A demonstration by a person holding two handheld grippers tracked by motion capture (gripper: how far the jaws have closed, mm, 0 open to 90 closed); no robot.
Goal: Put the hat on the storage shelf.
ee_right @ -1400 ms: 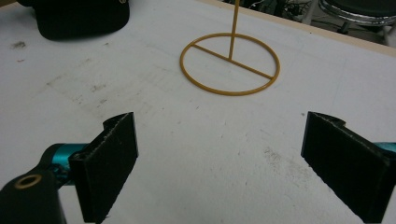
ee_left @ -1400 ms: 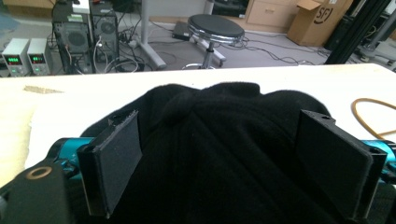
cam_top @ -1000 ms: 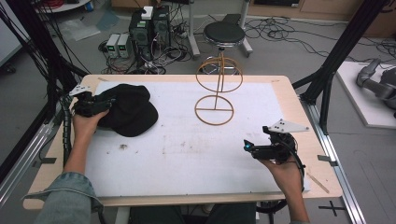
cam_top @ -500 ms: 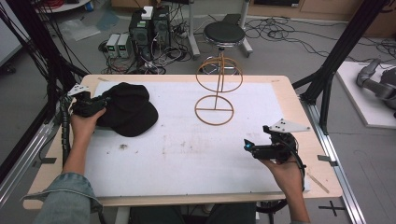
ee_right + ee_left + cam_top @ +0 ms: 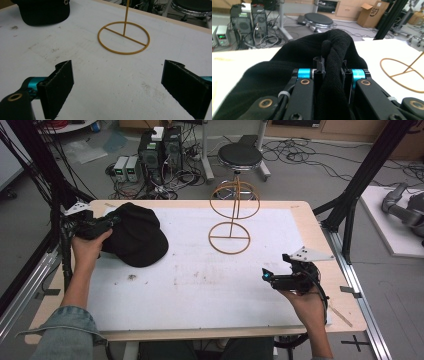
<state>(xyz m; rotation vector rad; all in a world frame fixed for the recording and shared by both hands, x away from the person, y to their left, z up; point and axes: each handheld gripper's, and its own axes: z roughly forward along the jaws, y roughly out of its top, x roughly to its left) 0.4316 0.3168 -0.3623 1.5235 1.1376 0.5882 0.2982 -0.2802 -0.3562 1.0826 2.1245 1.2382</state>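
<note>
From above, the black cap (image 5: 135,240) lies at the worktop's (image 5: 310,220) far left, the left tongs (image 5: 102,224) at its edge, right tongs (image 5: 272,279) near the wire stand (image 5: 232,215). Left gripper view: tongs (image 5: 332,72) clenched on a cap (image 5: 294,57) fold. Right gripper view: tongs (image 5: 120,87) spread wide over bare worktop (image 5: 100,75), stand (image 5: 123,37) ahead.

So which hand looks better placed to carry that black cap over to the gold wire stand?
Probably the left. The left gripper is shut on a fold of the black fabric cap, while the right gripper hangs open over bare table, apart from the gold wire stand.
</note>
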